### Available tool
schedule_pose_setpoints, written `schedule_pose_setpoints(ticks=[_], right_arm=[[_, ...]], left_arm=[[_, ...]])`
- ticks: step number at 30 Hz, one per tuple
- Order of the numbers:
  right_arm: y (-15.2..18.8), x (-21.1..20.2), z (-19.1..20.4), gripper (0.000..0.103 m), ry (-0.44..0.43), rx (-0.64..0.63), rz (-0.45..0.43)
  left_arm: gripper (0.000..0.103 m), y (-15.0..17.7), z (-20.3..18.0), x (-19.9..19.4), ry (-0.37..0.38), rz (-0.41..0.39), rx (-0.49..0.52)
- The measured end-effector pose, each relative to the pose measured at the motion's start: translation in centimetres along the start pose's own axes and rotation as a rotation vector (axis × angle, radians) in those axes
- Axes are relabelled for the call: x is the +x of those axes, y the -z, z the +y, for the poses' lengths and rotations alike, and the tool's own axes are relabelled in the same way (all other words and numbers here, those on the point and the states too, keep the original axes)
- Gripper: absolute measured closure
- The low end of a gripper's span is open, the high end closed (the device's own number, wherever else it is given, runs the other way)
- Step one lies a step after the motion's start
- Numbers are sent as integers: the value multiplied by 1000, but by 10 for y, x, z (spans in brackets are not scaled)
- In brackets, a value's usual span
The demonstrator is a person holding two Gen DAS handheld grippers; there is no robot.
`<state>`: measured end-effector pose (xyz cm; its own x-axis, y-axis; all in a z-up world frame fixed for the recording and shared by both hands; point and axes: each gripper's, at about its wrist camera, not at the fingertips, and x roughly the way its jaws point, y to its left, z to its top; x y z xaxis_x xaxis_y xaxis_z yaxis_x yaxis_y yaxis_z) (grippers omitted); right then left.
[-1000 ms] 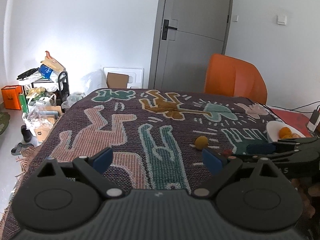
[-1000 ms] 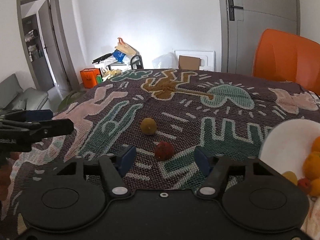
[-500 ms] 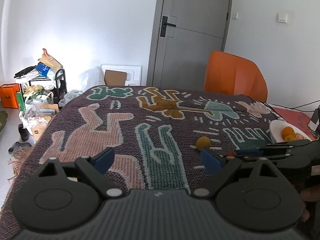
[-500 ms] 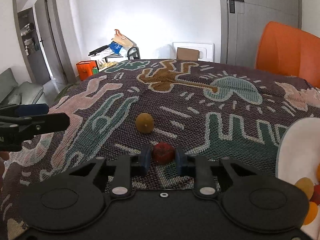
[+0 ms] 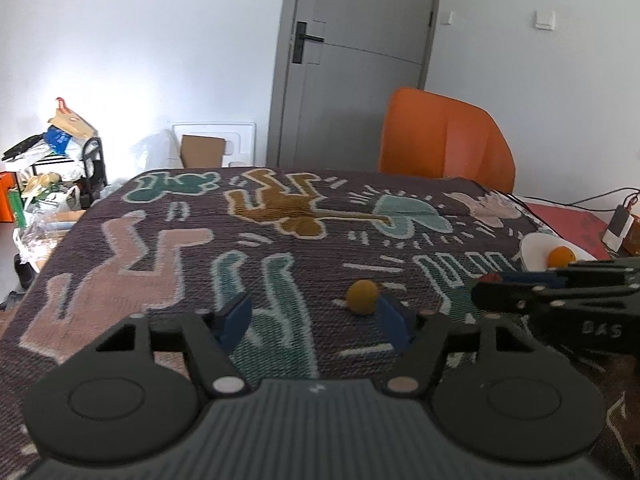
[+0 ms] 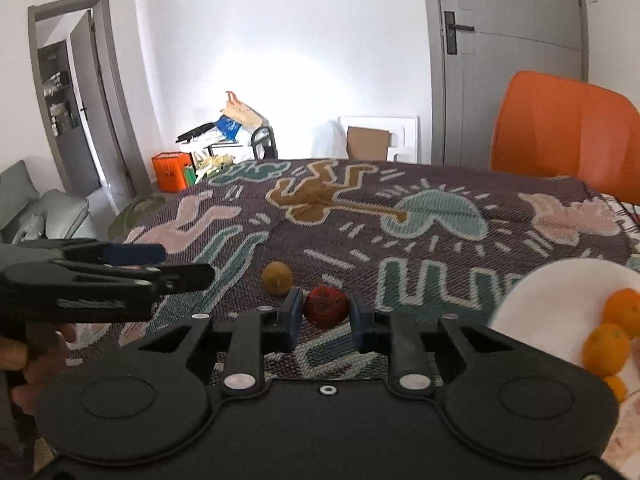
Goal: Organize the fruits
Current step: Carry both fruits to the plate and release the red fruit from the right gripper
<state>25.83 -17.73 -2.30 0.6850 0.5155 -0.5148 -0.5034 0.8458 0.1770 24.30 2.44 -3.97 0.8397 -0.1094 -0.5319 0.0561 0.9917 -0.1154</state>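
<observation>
Basically: red fruit [image 6: 325, 306] sits clamped between the right gripper [image 6: 324, 318] fingers, just over the patterned cloth [image 6: 420, 216]. White plate [image 6: 556, 300] with oranges [image 6: 606, 350] lies close to its right, so that's probably a short carry. Yellow fruit [image 5: 362, 297] rests on the cloth, touching or just ahead of the left gripper [image 5: 316, 316] right fingertip, not centred; left fingers closing, nothing between them yet.
</observation>
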Motion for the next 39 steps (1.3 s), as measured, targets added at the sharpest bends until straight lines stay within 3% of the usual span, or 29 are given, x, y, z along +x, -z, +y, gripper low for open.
schedule_pose_setpoints(ticks=[13,15,17,18,39], right_arm=[[2,-37,-34,80,37,59,-58],[3,-43,-40,80,47,66,-65],[4,-50,-47,80,59,74,-76],[5,-53,-49,80,65,77,-80],[22,-94,-123,80,207,182,-136]], left_arm=[[57,-4,-29,45,17,57,30],[63,-3,-32,52,9,68,36],[78,-3,-33,58,-4,79,26],[81,-2,-33,60,-10,83,17],[81,-20,-92,28,111,5,42]])
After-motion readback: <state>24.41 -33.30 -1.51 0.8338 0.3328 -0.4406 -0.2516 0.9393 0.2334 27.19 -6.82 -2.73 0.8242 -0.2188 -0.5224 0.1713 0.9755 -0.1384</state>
